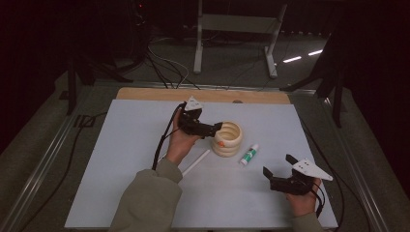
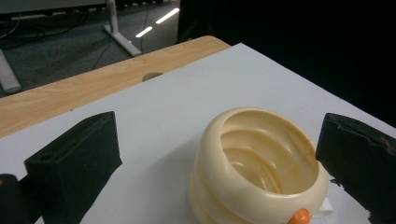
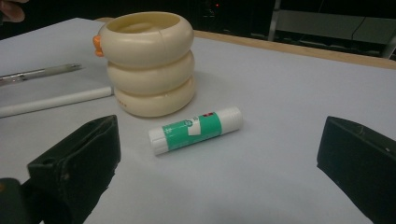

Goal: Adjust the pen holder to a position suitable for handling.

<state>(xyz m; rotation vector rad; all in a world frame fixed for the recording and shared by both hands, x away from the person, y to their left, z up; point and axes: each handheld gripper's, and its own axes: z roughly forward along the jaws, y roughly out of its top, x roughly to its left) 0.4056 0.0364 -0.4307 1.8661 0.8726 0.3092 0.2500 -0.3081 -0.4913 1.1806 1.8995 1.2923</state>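
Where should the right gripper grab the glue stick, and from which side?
Across the green-labelled middle of the glue stick, coming from above with the right gripper jaws straddling its width. It lies flat on the white sheet, apart from the cream holder, so both long sides look free; its ends would likely slip.

A pale sheet (image 1: pixel 125 145) covers the desk (image 1: pixel 145 94), leaving a wooden strip bare along the far edge, with a small round hole (image 1: pixel 237 101) in it. Near the middle stands a cream pot (image 1: pixel 228 137) shaped like three stacked rings, open at the top, with an orange knob (image 1: pixel 220 143) at its rim. A green-and-white glue stick (image 1: pixel 249 154) lies just beside it, apart. A white rod (image 1: pixel 196 162) and a pen (image 3: pixel 42 72) lie on the other side. Beyond the desk, cables (image 1: pixel 164 63) and a grey metal frame (image 1: pixel 237 24) rest on the floor
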